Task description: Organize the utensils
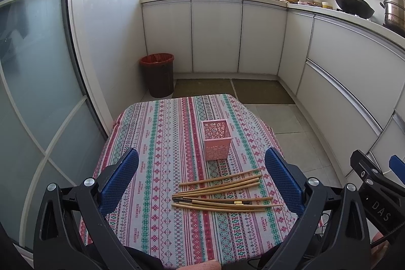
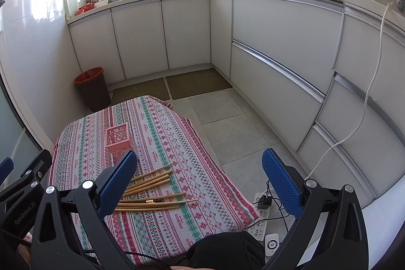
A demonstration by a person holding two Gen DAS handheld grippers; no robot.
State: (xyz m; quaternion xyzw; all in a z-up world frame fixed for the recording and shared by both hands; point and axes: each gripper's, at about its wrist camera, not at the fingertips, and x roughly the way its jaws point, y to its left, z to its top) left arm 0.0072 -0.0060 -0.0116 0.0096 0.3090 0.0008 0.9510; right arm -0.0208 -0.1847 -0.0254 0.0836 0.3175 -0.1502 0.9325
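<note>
- Left gripper and right gripper hover with jaws spread wide, holding nothing.
- Chopsticks lie loose on the bench, near the empty pink holder.

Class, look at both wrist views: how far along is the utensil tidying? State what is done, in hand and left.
Done: nothing visible; the pink holder stands empty on the tablecloth. In hand: nothing; the left gripper and right gripper are both open. Left: all the chopsticks lie loose in front of the holder, yet to go in.
</note>
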